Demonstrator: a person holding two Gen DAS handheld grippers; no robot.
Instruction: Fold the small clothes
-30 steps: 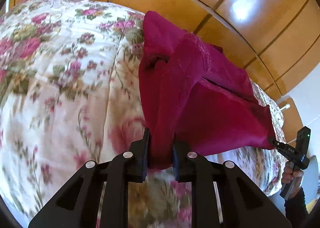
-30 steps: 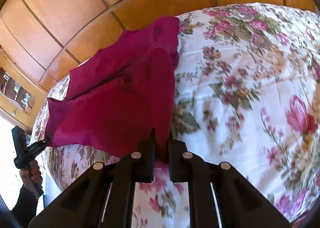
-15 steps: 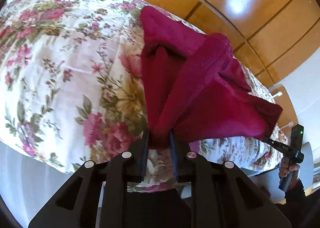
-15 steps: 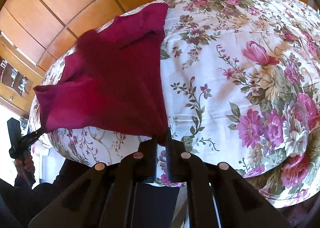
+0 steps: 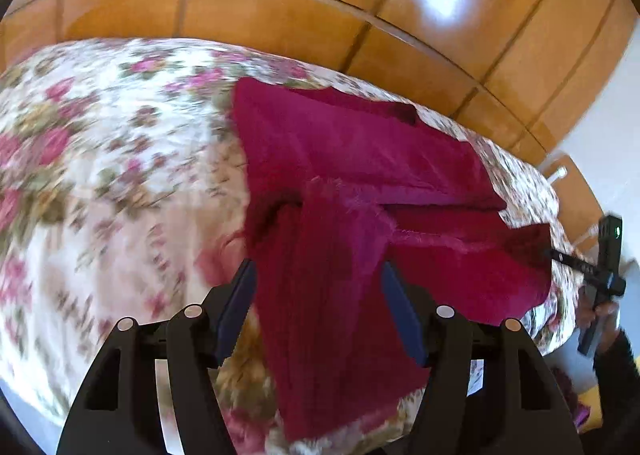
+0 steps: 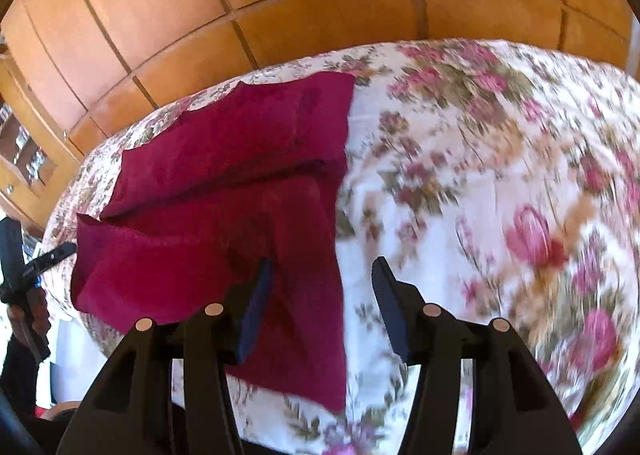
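Left gripper (image 5: 318,287) gapes above red garment (image 5: 360,191) on floral bedspread (image 5: 112,175)

No legible text, label, brand, number or sign appears in either wrist view. The small pale markings on the finger of the other gripper (image 5: 576,264), seen at the right edge of the left wrist view, are too blurred to read.

Garment (image 5: 360,159) on bed (image 5: 120,159) — (panelling (image 5: 280,15) behind)
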